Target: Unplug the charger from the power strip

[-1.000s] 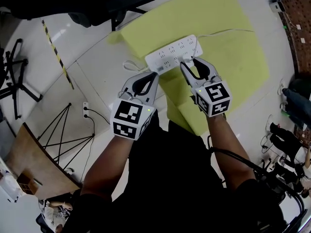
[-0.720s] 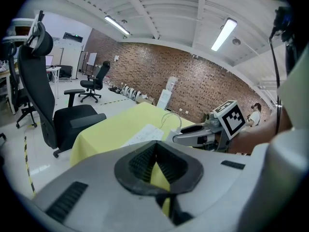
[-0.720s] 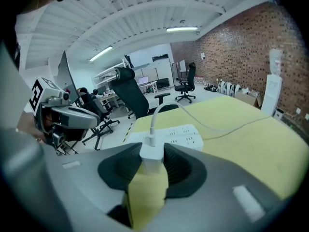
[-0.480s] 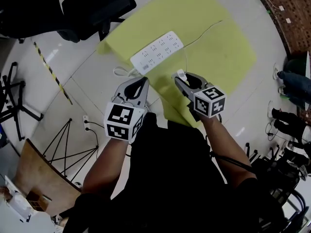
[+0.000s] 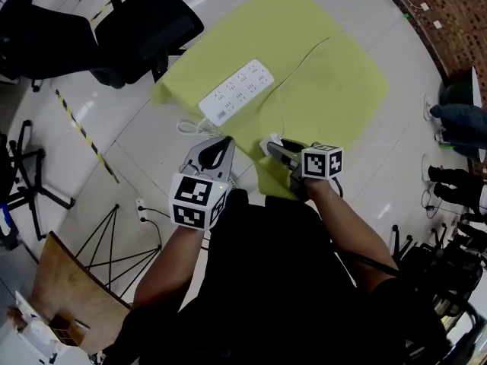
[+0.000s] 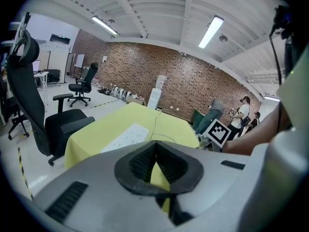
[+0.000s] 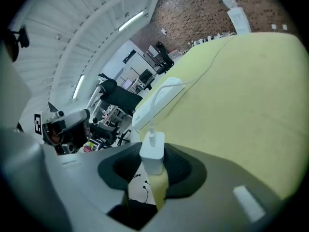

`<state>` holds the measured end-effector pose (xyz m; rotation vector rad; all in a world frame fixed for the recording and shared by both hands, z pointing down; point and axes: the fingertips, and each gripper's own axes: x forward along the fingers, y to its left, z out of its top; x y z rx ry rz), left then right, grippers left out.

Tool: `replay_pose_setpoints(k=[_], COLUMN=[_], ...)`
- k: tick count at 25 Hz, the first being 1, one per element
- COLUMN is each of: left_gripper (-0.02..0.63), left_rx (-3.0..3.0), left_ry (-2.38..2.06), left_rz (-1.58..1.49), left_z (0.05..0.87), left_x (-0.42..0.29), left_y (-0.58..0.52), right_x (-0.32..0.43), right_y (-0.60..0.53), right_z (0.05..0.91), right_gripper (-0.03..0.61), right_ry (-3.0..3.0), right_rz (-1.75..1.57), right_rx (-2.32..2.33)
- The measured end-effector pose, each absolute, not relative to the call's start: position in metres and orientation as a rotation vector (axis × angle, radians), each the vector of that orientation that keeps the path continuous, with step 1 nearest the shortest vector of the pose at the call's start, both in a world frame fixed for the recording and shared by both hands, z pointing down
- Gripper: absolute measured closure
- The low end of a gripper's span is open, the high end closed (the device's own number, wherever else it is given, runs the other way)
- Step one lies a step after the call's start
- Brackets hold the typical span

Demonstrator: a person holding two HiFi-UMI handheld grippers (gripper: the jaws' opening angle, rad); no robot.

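Observation:
A white power strip point(image 5: 237, 92) lies on the yellow cloth-covered table point(image 5: 335, 90); it also shows far ahead in the left gripper view point(image 6: 128, 137) and in the right gripper view point(image 7: 157, 100). My right gripper point(image 5: 272, 146) is shut on the white charger point(image 7: 153, 156), held clear of the strip near the table's front edge, with the gripper rolled onto its side. The charger's thin white cable point(image 5: 304, 59) trails back across the cloth. My left gripper point(image 5: 225, 141) is shut with nothing in it, hanging off the table's front left corner.
A black office chair point(image 5: 144, 29) stands left of the table. The strip's cord point(image 5: 190, 126) loops off the table edge. A floor socket point(image 5: 142, 204), a black stand's legs point(image 5: 114, 234) and a wooden board point(image 5: 68, 295) lie lower left. People's legs point(image 5: 456, 116) are at the right.
Both grippers drew back from the power strip toward me. The right one came away with the charger in its jaws and rolled onto its side.

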<state>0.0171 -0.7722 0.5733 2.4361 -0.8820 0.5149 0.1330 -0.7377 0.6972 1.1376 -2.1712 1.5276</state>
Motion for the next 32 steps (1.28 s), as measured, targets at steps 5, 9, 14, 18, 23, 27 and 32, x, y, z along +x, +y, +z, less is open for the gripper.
replay_pose_setpoints(k=[5,9,14,18,23,27,32], left_gripper=[0.607,0.607,0.607,0.607,0.607,0.607,0.607], left_rx=[2.436,2.412,2.400,2.355,2.300,2.284,2.278], left_ry=[-0.913,-0.936,-0.978,-1.082,-1.247,-1.314,-1.429], left_rz=[0.502,0.486,0.477,0.418,0.368,0.283,0.216], left_z=[0.568,0.570,0.569,0.555,0.536,0.513,0.482], left_x=[0.009,0.003,-0.001,-0.011,-0.012,0.016,0.039], left_y=[-0.766,-0.761,-0.750,-0.741,-0.717,-0.680,-0.634], right_x=[0.141,0.152,0.168,0.184,0.198,0.196,0.194], right_y=[-0.740,-0.739,-0.738,-0.736,-0.739,-0.711,-0.646], right_z=[0.703,0.707,0.709,0.700,0.639,0.547,0.482], right_gripper=[0.411,0.353,0.316,0.311,0.380,0.577,0.577], right_ry=[-2.119,-2.060,-2.014,-2.000,-2.212,-2.519,-2.735], right_rz=[1.521,1.439,1.405,1.369,1.140,0.731,0.645], right_rx=[1.168,1.192,1.229,1.226,1.192,1.082,0.859])
